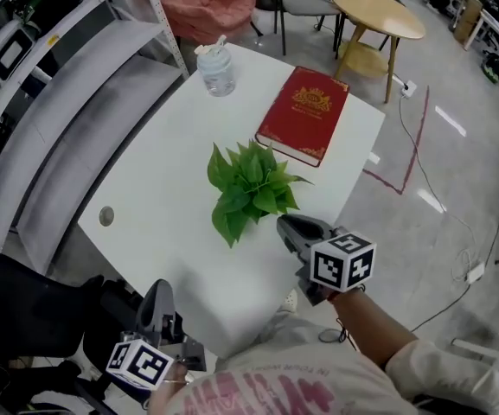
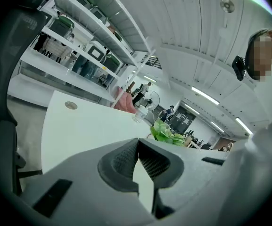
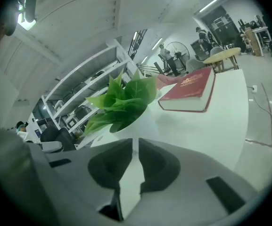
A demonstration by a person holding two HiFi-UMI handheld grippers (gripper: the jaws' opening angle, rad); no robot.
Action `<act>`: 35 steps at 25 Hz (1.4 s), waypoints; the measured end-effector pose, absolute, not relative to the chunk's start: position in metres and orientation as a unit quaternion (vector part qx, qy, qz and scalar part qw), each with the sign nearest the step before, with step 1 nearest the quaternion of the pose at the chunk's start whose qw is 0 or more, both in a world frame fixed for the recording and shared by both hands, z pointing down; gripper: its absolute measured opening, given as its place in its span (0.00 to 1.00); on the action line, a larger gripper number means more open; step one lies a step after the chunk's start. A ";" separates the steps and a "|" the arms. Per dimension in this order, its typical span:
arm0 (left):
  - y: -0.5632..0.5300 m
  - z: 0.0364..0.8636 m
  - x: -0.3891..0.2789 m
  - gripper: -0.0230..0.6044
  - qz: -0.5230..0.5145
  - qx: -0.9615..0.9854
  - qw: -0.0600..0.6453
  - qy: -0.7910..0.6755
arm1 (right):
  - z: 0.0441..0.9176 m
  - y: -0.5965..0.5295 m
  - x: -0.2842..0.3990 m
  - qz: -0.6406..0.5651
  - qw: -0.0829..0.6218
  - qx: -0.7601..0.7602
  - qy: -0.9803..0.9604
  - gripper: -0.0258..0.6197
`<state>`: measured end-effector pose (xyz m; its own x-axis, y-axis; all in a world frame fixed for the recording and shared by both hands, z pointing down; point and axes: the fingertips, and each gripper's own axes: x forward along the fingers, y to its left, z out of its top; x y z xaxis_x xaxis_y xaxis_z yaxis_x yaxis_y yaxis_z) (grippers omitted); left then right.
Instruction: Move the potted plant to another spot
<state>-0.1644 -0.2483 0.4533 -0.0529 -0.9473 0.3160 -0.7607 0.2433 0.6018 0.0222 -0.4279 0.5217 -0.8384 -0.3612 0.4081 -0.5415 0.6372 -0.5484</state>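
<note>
Two closed, empty jaw pairs shown. Right gripper (image 1: 284,225) sat just beside potted plant (image 1: 251,188), on its near side, jaws almost touching, nothing between. Left gripper (image 1: 157,296) hung low off near-left edge of white table (image 1: 145,188), jaws together. Potted plant stood mid-table toward right edge, red book (image 1: 305,113) near it toward far-right corner. Judged step: approach. Jaws needed spreading wider than pot (image 3: 135,119), then closing low on its wall below leaves, lifting upright, clear of book.

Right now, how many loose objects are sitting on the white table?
3: a clear bottle at the far edge, a red book to its right, the potted plant in the middle. Nothing seems hidden.
</note>
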 end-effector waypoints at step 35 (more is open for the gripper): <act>-0.248 0.455 -0.165 0.04 -0.155 0.535 0.327 -0.763 | 0.507 -0.467 -0.050 0.125 0.143 0.159 -0.969 0.89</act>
